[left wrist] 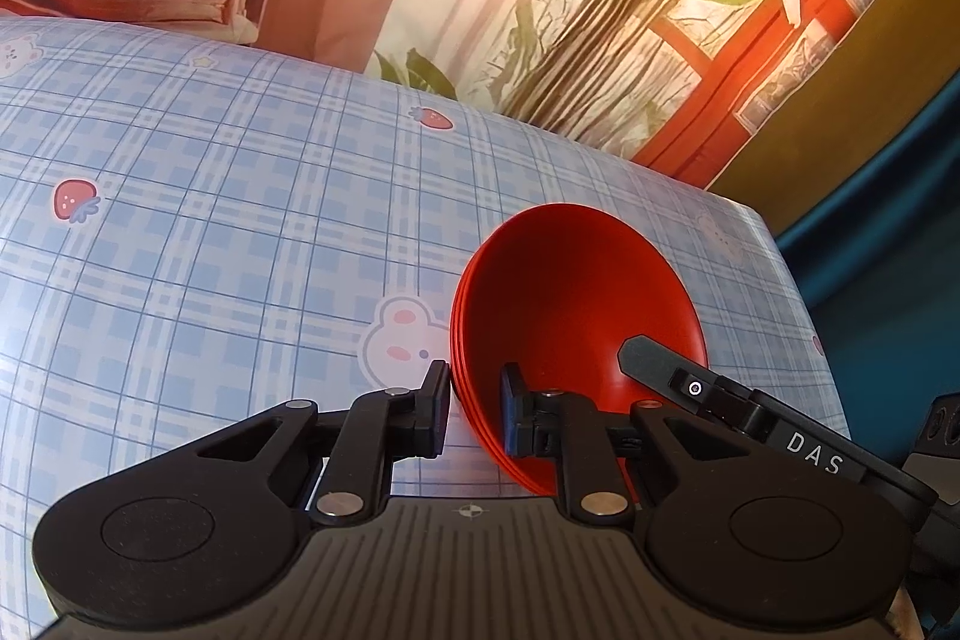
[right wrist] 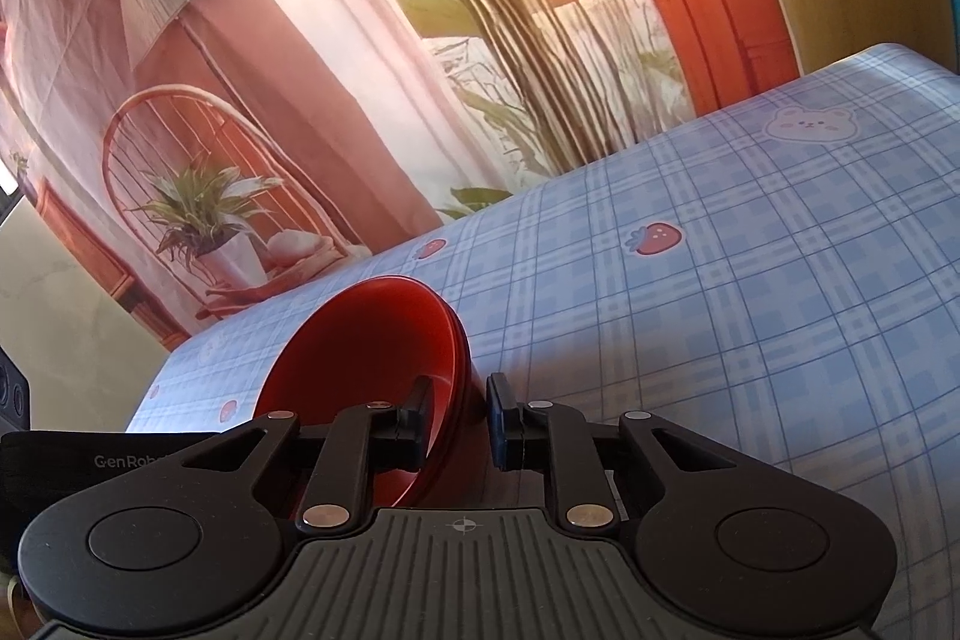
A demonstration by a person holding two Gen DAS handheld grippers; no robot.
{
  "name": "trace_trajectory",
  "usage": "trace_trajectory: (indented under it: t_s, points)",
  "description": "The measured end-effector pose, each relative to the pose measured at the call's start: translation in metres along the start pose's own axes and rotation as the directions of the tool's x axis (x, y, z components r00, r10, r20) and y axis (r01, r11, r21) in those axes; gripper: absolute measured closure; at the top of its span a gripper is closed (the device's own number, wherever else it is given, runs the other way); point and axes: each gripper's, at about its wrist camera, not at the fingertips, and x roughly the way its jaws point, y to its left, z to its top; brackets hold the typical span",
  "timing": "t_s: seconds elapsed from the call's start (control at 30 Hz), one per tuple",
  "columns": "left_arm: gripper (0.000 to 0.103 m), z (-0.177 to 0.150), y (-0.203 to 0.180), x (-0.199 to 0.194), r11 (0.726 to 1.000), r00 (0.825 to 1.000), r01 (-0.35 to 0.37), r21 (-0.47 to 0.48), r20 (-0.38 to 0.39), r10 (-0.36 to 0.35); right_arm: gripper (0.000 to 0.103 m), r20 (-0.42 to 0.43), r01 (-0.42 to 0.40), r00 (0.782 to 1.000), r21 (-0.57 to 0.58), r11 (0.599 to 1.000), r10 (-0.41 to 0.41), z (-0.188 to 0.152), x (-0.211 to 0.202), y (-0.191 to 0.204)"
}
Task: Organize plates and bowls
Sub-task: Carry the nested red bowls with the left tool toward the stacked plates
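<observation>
Closest to the left wrist camera, the left hand-held gripper (left wrist: 475, 415) has its two fingers on either side of the rim of a stack of red bowls (left wrist: 576, 316), one finger outside the wall and one inside. The fingers look close to the rim, but the view does not show surely if they pinch it or only stand around it. Seen from the right wrist camera, the right hand-held gripper (right wrist: 459, 421) stands on the opposite side of the same bowls (right wrist: 366, 340), again with one finger inside the stack and one outside, and again it is hard to tell if it presses the wall. Part of this gripper appears in the left view, at the right side of the bowls. The bowls are nested and appear strongly tilted, over the tabletop (left wrist: 210, 220), which carries a blue checked cloth with strawberries and bunnies. Behind the bowls, beyond the tabletop edge, hangs a printed backdrop (right wrist: 336, 40) with plants and an orange window frame.
</observation>
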Motion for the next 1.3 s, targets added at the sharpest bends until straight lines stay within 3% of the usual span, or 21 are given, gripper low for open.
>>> trace_trajectory:
  t_s: [0.23, 0.63, 1.3]
  points:
    - [0.086, -0.002, -0.001, -0.013, 1.000, 1.000, 0.007, 0.006, 0.003, -0.007, 0.090, 0.010, 0.010, 1.000, -0.006, 1.000, -0.010, 0.003, -0.008, 0.005]
    - [0.086, -0.014, -0.003, -0.070, 1.000, 0.999, 0.002, 0.003, 0.043, -0.002, 0.091, 0.023, -0.009, 1.000, 0.003, 1.000, 0.009, 0.001, -0.042, 0.038]
    - [0.086, -0.081, -0.004, -0.151, 1.000, 0.999, -0.008, 0.012, 0.053, 0.007, 0.091, -0.023, -0.039, 0.999, 0.071, 0.997, 0.041, -0.051, -0.112, 0.076]
